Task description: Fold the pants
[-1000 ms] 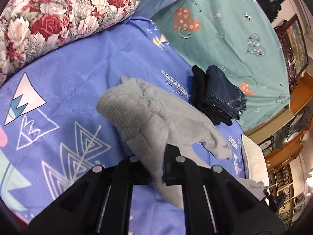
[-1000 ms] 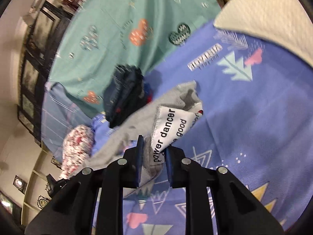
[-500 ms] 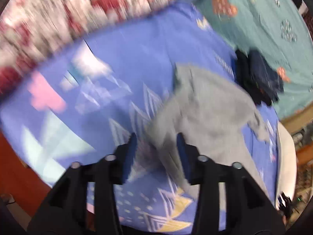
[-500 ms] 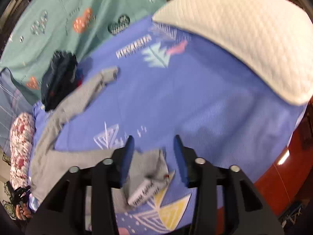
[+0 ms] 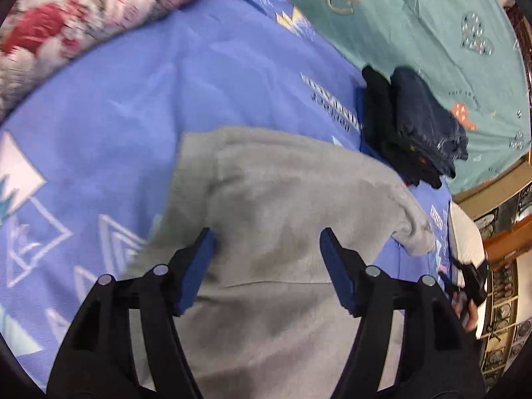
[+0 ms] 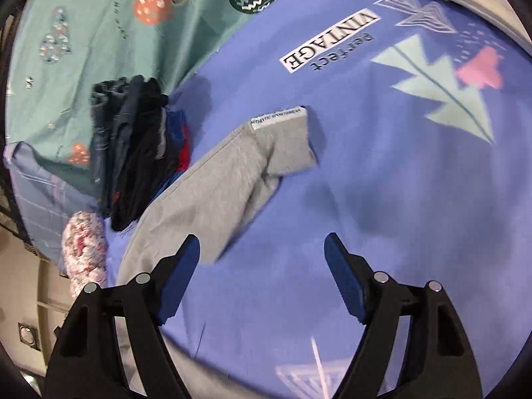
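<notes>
Nearest in the left wrist view, the left gripper (image 5: pixel 266 256) hangs over the grey pants (image 5: pixel 282 206), its jaws spreading apart with cloth below them but nothing pinched between the blue pads. The right gripper (image 6: pixel 262 262) is likewise opening, empty, over bare blue bedspread (image 6: pixel 382 173), with one pant leg reaching away toward 11 o'clock.

The pants lie spread on the bedspread, soft knit that looks light and limp: it should drape, bunch and slide over the sheet rather than hold a crease. Judging by that, the firmest places to pinch are the thicker edges, the ribbed cuff or the waistband, and both grippers ought to take matching corners so the fold stays square.

Only the left camera shows the broad body of the garment, filling the view from 6 to 12 o'clock, and the person's other hand (image 5: pixel 465 302) at 3 o'clock. Only the right camera shows the leg end clearly, with its white label strip (image 6: pixel 277 118) at 12 o'clock. Farther off, both show the dark folded clothes (image 6: pixel 133 146) stacked at the edge of the teal sheet (image 6: pixel 99 16), and a floral pillow (image 5: pixel 66 16) at 10 o'clock in the left view.
</notes>
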`<action>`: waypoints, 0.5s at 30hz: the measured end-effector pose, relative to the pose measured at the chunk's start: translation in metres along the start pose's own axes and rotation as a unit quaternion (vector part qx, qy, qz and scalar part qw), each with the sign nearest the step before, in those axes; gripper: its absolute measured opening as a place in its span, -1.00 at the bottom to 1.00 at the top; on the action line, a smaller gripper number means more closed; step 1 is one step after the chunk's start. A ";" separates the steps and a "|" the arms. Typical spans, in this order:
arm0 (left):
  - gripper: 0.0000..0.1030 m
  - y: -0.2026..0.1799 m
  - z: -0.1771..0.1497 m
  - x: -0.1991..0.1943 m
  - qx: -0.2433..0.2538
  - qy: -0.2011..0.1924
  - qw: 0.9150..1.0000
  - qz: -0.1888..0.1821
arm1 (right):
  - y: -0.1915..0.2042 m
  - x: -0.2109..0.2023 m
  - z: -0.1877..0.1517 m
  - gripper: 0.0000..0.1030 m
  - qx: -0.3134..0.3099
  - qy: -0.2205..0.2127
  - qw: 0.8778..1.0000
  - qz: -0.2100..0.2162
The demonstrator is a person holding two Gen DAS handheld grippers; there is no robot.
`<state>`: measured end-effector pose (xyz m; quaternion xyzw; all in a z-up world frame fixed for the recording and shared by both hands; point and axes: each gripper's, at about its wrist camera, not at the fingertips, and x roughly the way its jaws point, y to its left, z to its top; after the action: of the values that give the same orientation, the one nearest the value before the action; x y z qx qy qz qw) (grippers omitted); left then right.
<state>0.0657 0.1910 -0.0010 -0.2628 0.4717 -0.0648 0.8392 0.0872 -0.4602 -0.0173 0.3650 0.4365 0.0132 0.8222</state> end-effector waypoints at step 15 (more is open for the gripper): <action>0.58 -0.001 -0.002 0.048 0.019 0.009 0.999 0.040 | 0.076 0.021 0.047 -0.63 -0.156 -0.097 0.983 -0.022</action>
<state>0.0905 0.1719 -0.0381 -0.2276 0.4876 -0.0427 0.8418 0.1564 -0.4251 0.0305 0.2221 0.3553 0.0272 0.9076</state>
